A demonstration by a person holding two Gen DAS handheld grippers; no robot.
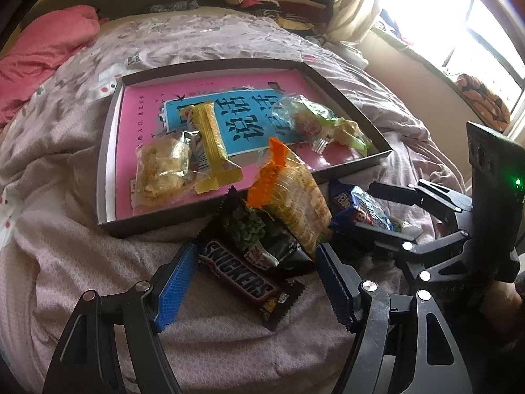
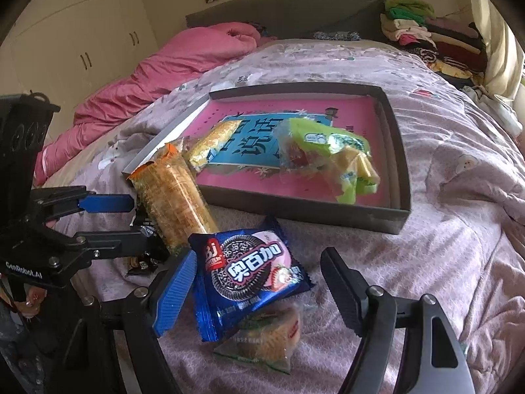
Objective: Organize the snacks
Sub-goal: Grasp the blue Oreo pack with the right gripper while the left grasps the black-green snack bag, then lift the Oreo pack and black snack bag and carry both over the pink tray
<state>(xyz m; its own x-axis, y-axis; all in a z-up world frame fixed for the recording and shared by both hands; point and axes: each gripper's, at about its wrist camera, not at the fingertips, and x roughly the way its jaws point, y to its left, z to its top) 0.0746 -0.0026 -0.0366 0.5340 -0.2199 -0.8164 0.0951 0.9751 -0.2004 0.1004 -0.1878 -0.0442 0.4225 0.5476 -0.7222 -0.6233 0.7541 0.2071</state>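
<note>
A shallow grey box (image 1: 110,124) (image 2: 402,177) with a pink book as its floor lies on the bed. It holds a yellow wafer bar (image 1: 210,138), a clear-wrapped pastry (image 1: 162,170) and a green-wrapped snack (image 1: 315,121) (image 2: 328,151). In front of it lie a Snickers bar (image 1: 239,279), a black-green packet (image 1: 259,236), an orange-topped cracker sleeve (image 1: 295,197) (image 2: 174,203) and a blue cookie pack (image 1: 361,210) (image 2: 249,269). My left gripper (image 1: 256,285) (image 2: 137,216) is open around the Snickers bar. My right gripper (image 2: 259,292) (image 1: 387,216) is open around the blue cookie pack, above a clear-wrapped cake (image 2: 265,338).
The bed has a rumpled pale pink floral quilt (image 2: 443,246). A pink duvet (image 2: 157,75) lies at the far left. Folded clothes (image 2: 433,39) are stacked by the headboard. A window and curtain (image 1: 436,16) are at the right.
</note>
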